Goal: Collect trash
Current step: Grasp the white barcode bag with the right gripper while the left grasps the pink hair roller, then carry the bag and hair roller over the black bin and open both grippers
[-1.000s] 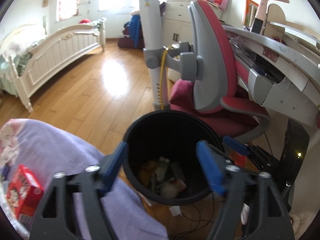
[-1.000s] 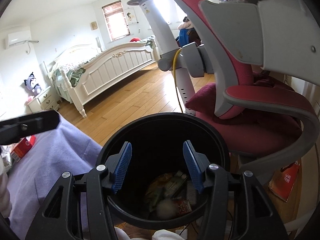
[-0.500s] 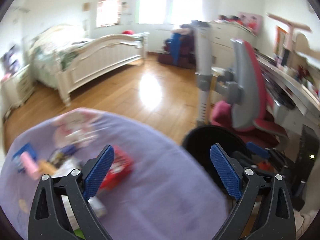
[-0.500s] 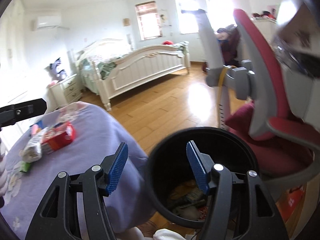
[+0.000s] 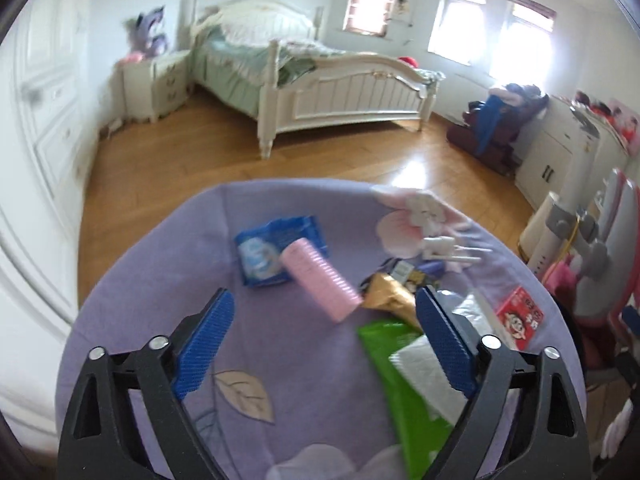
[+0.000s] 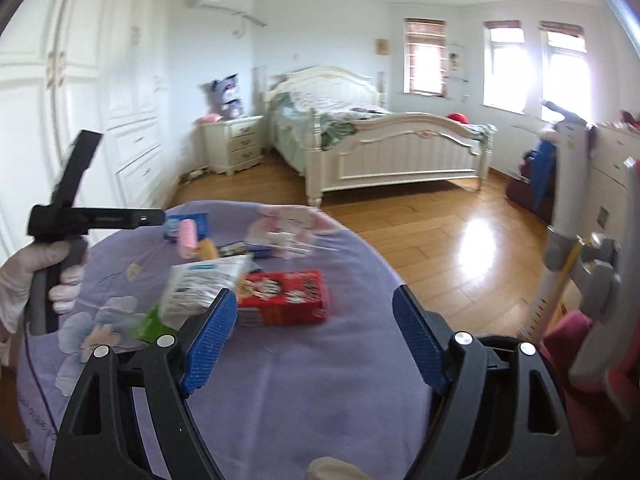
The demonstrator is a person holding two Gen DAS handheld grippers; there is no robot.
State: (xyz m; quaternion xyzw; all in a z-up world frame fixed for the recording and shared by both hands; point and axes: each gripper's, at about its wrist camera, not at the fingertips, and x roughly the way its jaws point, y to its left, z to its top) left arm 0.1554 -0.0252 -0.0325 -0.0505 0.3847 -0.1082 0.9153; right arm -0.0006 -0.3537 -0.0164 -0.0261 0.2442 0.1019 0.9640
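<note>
Trash lies on a round table under a purple cloth (image 5: 280, 360). In the left wrist view I see a blue packet (image 5: 276, 250), a pink ribbed roll (image 5: 318, 284), a gold wrapper (image 5: 390, 300), a green packet (image 5: 400, 384) with white tissue (image 5: 424, 372) on it, and a red carton (image 5: 520, 316). My left gripper (image 5: 324, 344) is open and empty above the cloth, near the pink roll. My right gripper (image 6: 312, 340) is open and empty, just in front of the red carton (image 6: 280, 296) and a clear plastic bag (image 6: 200, 284). The black bin's rim (image 6: 496, 344) shows at the lower right.
White plastic forks (image 5: 452, 248) lie at the table's far edge. A red and grey desk chair (image 6: 600, 320) stands to the right by the bin. A white bed (image 6: 392, 152), a nightstand (image 6: 236, 144) and wood floor lie beyond. The left hand and its gripper handle (image 6: 60, 240) show at the left.
Both grippers have swung left, away from the black bin and over the purple table. Both stay open and empty; the trash pile has come into view.
</note>
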